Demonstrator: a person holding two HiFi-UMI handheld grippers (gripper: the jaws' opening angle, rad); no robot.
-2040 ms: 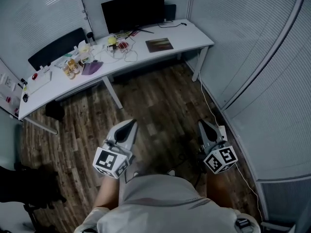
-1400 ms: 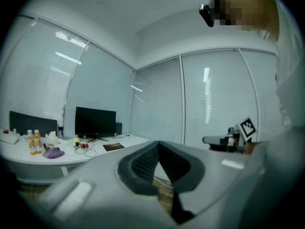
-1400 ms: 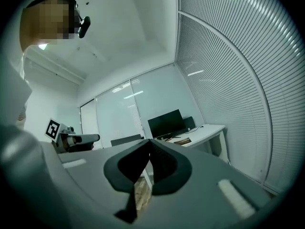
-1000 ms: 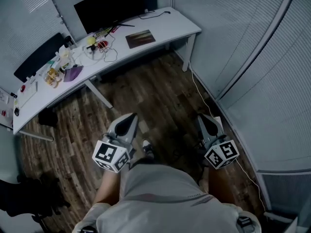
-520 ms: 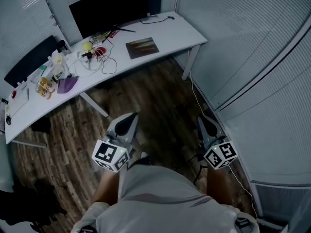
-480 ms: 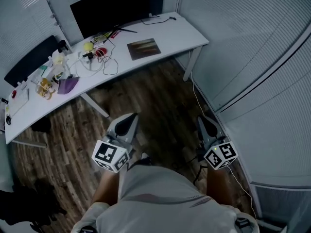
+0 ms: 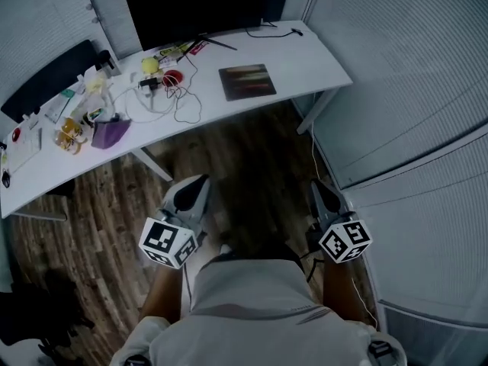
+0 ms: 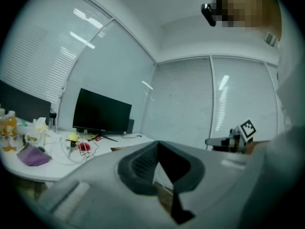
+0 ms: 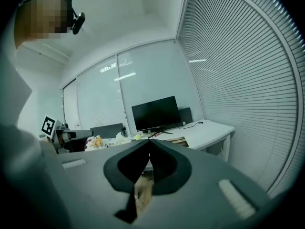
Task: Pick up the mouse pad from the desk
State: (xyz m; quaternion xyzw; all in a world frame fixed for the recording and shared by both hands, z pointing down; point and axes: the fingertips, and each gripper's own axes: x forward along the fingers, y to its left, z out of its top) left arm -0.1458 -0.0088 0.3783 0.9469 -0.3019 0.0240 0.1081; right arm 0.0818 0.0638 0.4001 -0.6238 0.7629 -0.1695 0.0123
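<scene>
Head view: the mouse pad (image 7: 247, 81) lies on the surface (image 7: 305, 59) at twelve o'clock, well apart from your left gripper (image 7: 198, 181) and right gripper (image 7: 315, 187), fingers pressed together and empty, presumably for the approach.

Dark wood-plank floor (image 7: 252, 151) lies under you, running from your left gripper (image 7: 200, 180) and right gripper (image 7: 314, 183) up to a long white desk (image 7: 305, 59) ahead of both. Beyond the desk, a black monitor (image 7: 194, 10) stands before closed blinds (image 7: 69, 14). Off your right gripper's outer side there are more pale blinds (image 7: 412, 67), evenly lit. A black chair (image 7: 46, 78) sits ahead-left of your left gripper, behind the desk.
</scene>
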